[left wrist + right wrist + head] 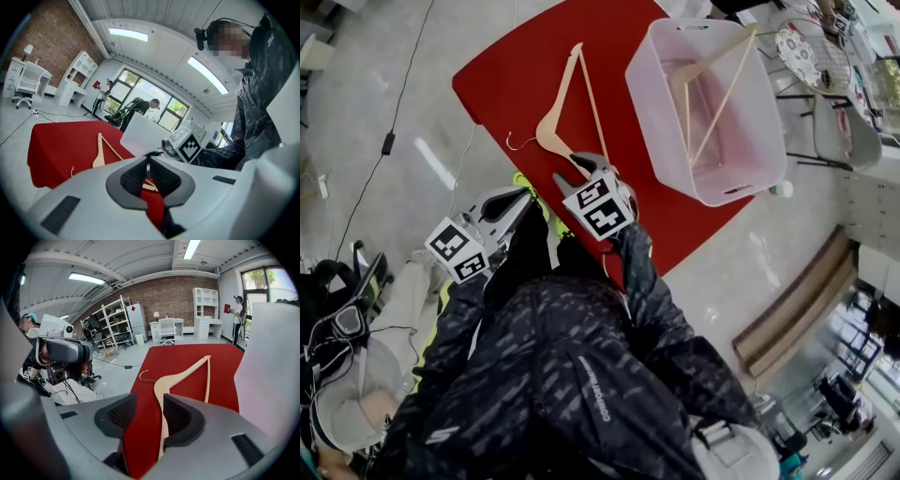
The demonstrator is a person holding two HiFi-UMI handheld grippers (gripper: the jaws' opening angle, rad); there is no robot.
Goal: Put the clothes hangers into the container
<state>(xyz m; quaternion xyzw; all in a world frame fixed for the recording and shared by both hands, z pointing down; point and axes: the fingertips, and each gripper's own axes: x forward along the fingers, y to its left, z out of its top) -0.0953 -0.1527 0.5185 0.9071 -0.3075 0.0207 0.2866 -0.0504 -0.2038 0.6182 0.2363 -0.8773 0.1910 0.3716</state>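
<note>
Quick count as I go. Hangers: two, the first hanger (565,108) on the table and the second hanger (712,89) in the bin. Bins: one bin (766,141). Tables: one red table (506,66). Grippers: two, my left gripper (525,194) and my right gripper (570,171). Marker cubes: two, the left cube (457,251) and the right cube (600,208).

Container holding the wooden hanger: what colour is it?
The rectangular plastic container is pale, translucent pink; it shows best in the head view.
</note>
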